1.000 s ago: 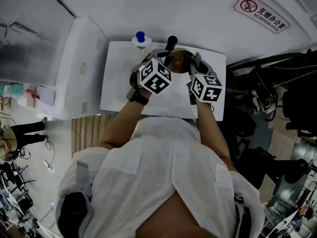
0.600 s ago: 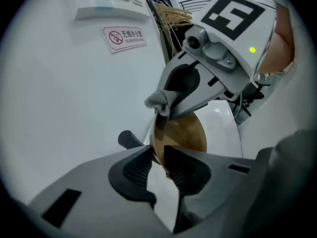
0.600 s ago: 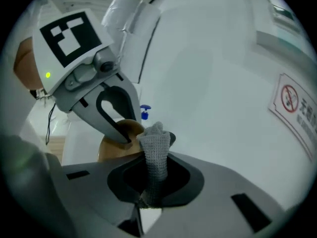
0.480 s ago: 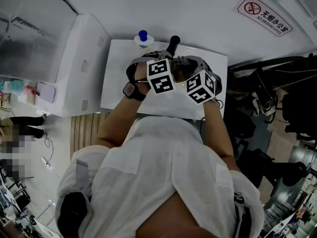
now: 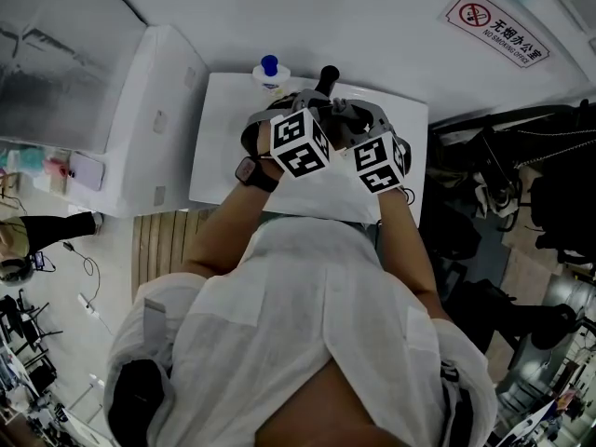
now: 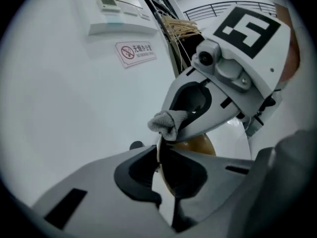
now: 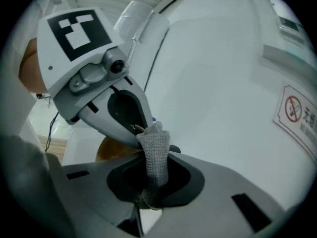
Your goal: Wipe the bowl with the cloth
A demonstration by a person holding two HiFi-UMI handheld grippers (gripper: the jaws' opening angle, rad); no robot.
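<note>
Left gripper (image 6: pixel 161 157) has just closed its jaws on the thin rim of the glossy brown bowl (image 6: pixel 198 145), steadying it. Just beyond its tips, the right gripper (image 7: pixel 151 182) pinches the grey knitted cloth (image 7: pixel 154 150), so wiping can likely start.

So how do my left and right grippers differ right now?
The left gripper has just closed on the thin rim of the bowl; the right gripper is clamped on the grey cloth. The left one's load is hard and brown, the right one's soft and knitted. Both are shut, close together.
</note>
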